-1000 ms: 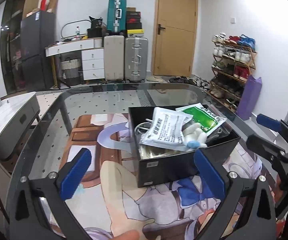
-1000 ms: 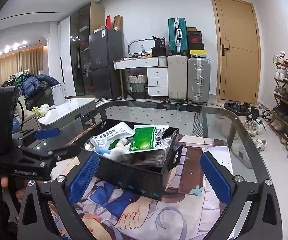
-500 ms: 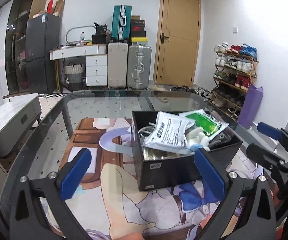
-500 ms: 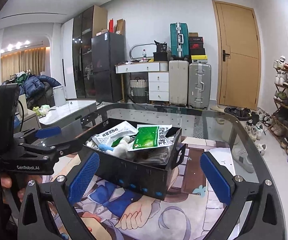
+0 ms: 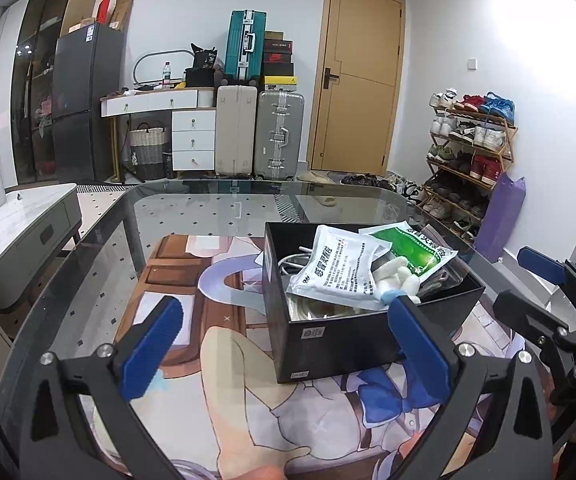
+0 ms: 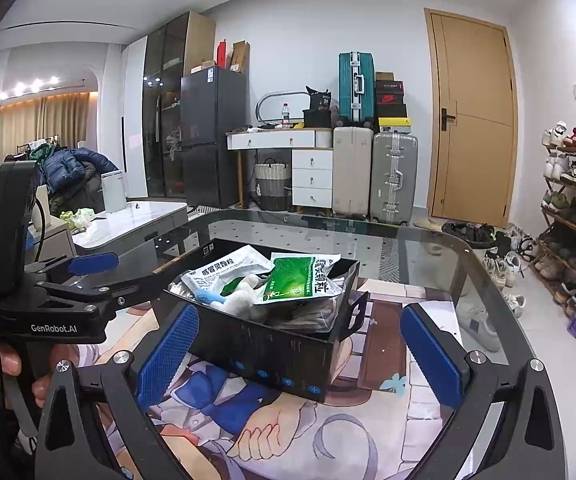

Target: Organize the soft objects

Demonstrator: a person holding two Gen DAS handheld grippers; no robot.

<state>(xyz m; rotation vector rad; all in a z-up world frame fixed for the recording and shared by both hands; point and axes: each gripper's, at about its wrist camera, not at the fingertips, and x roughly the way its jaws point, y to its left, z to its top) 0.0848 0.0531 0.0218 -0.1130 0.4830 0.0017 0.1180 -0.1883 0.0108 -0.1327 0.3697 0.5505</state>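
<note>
The open black cardboard box [image 5: 367, 332] sits on the glass table [image 5: 208, 216] over an illustrated mat, already heaped with a white printed foil pouch [image 5: 337, 268], a green-and-white printed pouch [image 6: 301, 278] and a small white plush toy [image 6: 244, 298] sticking above the rim. Both tools hang short of the box, empty: left gripper [image 5: 288, 352] spread wide, right gripper [image 6: 295, 354] spread wide too, nothing pinched. Looks like the step between picks or near the end; the next move likely calls for choosing one soft item, closing in over the rim and pinching it gently.
</note>
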